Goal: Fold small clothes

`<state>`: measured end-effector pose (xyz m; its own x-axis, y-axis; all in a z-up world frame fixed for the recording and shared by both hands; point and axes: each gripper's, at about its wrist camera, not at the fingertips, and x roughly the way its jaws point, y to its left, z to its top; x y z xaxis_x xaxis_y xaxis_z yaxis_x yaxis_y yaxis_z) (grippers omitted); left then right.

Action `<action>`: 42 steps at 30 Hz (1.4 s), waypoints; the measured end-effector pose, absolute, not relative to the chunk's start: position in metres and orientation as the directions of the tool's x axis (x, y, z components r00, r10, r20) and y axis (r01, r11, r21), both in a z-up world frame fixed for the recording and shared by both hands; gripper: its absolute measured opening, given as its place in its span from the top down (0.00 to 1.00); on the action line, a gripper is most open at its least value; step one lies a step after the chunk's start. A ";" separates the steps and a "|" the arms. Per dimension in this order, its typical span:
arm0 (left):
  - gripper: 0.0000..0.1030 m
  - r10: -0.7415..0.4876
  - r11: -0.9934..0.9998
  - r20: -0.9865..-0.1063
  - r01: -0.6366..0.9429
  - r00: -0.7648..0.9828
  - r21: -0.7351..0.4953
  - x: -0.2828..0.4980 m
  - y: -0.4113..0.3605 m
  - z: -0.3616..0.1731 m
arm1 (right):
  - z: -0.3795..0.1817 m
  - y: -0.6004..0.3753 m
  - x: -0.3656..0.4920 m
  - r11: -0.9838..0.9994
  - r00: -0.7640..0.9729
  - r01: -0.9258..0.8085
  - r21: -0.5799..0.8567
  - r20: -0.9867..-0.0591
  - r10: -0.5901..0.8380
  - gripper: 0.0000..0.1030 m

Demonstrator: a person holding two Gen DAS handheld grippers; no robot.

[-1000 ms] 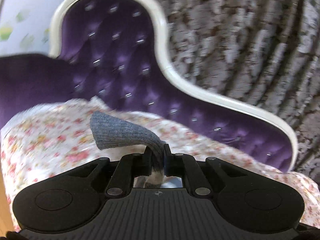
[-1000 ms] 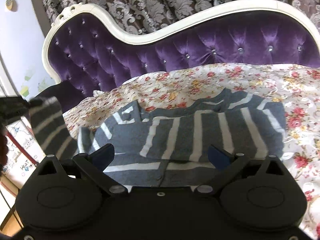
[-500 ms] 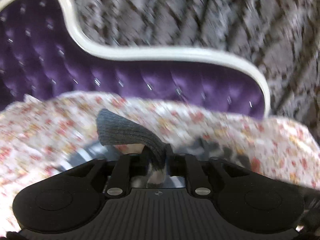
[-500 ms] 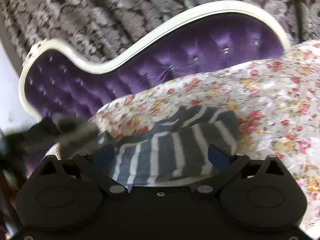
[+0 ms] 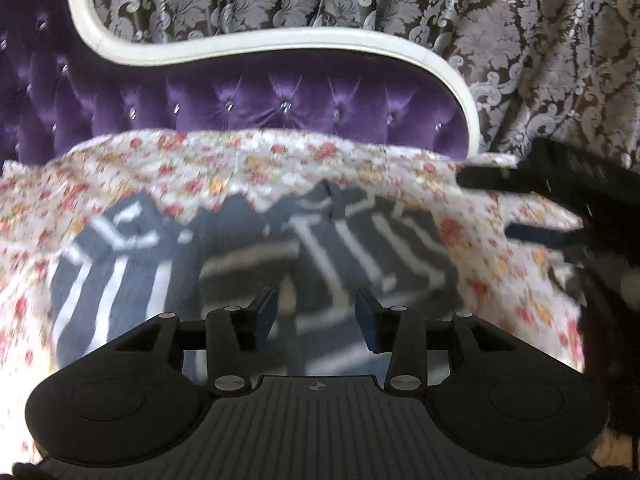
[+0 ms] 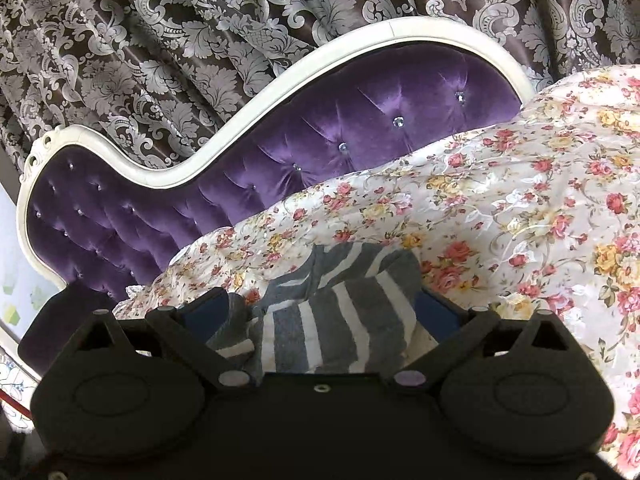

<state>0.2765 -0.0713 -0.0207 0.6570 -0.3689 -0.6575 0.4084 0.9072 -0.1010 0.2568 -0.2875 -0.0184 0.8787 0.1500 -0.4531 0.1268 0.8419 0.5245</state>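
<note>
Both tools gape wide over the striped garment (image 5: 120, 280) on the floral sheet (image 6: 520, 200), purple headboard (image 6: 320, 140) behind.

The small grey top (image 5: 132, 276) with white stripes lies spread out on the flowery bed cover (image 5: 280, 164). It is bunched and partly folded over itself, with one part lying across the middle.
</note>
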 end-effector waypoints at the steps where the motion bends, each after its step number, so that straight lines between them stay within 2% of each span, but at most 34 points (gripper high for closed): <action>1: 0.59 -0.365 0.908 -0.662 0.408 0.654 -0.097 0.271 -0.069 -0.022 | -0.018 -0.287 0.257 0.844 0.878 0.124 0.522 -0.454 0.151 0.03; 12: 0.59 -0.293 0.910 -0.723 0.415 0.625 -0.010 0.200 -0.044 -0.050 | -0.021 -0.281 0.257 0.853 0.870 0.115 0.509 -0.467 0.161 0.03; 19: 0.59 -0.280 0.923 -0.759 0.383 0.588 -0.045 0.176 -0.023 -0.066 | -0.025 -0.283 0.257 0.854 0.863 0.131 0.503 -0.482 0.151 0.03; 26: 0.58 -0.262 0.937 -0.744 0.347 0.614 -0.044 0.177 -0.010 -0.053 | -0.026 -0.279 0.259 0.865 0.857 0.133 0.484 -0.494 0.145 0.03; 31: 0.49 -0.257 0.944 -0.703 0.329 0.663 -0.034 0.190 -0.010 -0.031 | -0.027 -0.273 0.263 0.877 0.851 0.124 0.464 -0.504 0.146 0.03; 38: 0.35 -0.180 0.966 -0.619 0.256 0.764 0.035 0.209 -0.013 -0.007 | -0.031 -0.261 0.268 0.898 0.839 0.105 0.427 -0.523 0.151 0.03; 42: 0.34 -0.161 0.971 -0.622 0.235 0.766 0.037 0.227 -0.011 -0.010 | -0.035 -0.255 0.271 0.909 0.831 0.097 0.404 -0.536 0.149 0.03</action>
<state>0.2268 -0.0107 -0.0100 0.7659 -0.1612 -0.6225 0.2345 0.9714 0.0369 0.2715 -0.2546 -0.0346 0.8311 0.1494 -0.5357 0.0971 0.9095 0.4043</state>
